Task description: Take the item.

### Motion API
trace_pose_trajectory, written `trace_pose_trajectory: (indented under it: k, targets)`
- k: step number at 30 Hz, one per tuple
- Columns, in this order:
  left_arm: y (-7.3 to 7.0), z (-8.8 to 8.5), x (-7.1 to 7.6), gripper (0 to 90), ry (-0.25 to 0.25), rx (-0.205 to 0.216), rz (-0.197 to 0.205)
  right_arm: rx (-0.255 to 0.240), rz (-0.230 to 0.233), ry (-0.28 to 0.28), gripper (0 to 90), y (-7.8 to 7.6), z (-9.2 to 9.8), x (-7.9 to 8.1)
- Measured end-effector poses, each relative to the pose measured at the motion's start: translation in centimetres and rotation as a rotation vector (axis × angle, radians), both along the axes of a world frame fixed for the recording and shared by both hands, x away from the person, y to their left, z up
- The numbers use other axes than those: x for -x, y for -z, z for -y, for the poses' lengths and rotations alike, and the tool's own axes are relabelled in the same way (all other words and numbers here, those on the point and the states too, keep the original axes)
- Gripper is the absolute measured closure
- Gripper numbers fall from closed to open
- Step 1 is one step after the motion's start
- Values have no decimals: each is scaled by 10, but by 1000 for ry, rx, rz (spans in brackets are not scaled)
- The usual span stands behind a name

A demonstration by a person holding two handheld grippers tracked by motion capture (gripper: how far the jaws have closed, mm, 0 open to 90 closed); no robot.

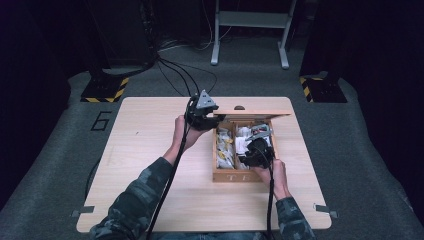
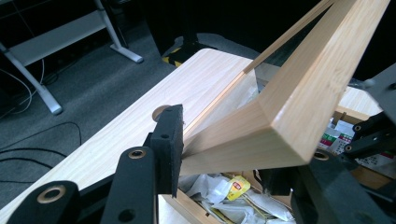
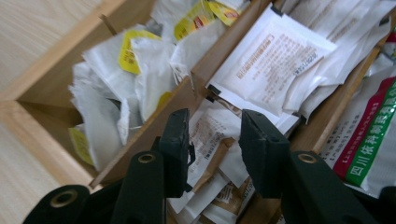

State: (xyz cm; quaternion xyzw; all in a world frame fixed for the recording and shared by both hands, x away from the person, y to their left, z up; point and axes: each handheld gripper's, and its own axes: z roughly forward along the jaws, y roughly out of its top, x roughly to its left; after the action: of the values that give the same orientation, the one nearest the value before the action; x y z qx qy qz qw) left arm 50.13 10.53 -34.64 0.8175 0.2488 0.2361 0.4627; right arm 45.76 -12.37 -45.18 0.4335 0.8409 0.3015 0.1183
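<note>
Wooden tea box (image 1: pixel 239 175), set on the table (image 1: pixel 150 165), is kept open: its lid (image 2: pixel 299 107) is clamped at one corner by the left gripper (image 2: pixel 219 158). A white-and-brown sachet (image 3: pixel 212 135) in the middle compartment is bracketed by the right gripper (image 3: pixel 215 149), jaws partly closed; pad contact cannot be confirmed. A single sachet should be pinched near its top edge, neighbours left undisturbed, lid held steady. Sachet print is unreadable; lower layers are hidden.
</note>
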Motion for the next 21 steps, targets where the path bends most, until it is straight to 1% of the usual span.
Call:
trace_pose_trajectory:
  k: [5,8,10,12,13,15,16,17,18,19,20,21]
  targets:
    - [0,0,0,567,-2,6,-3,53,-8,35,664,3,-4,-4]
    - [1,0,0,567,-2,7,-4,64,-7,50,675,4,-5,-5]
    - [0,0,0,567,-1,4,-2,63,-11,76,653,4,-6,-5]
    - [0,0,0,567,0,4,-2,57,-25,88,620,5,-8,-5]
    - [0,0,0,567,0,3,-1,71,-17,90,611,6,-9,-6]
    - [0,0,0,567,0,4,-2,88,-21,94,606,7,-11,-6]
    - [1,0,0,567,-2,7,-3,80,-18,96,624,8,-12,-7]
    - [1,0,0,567,-2,8,-3,83,-20,100,664,8,-12,-7]
    - [1,0,0,567,-2,7,-3,74,-30,93,694,8,-12,-7]
    - [1,0,0,566,-2,8,-3,71,-48,87,704,8,-11,-8]
    - [1,0,0,567,-2,8,-4,71,-57,90,720,10,-12,-8]
    - [1,0,0,567,-2,7,-4,79,-52,78,738,11,-12,-8]
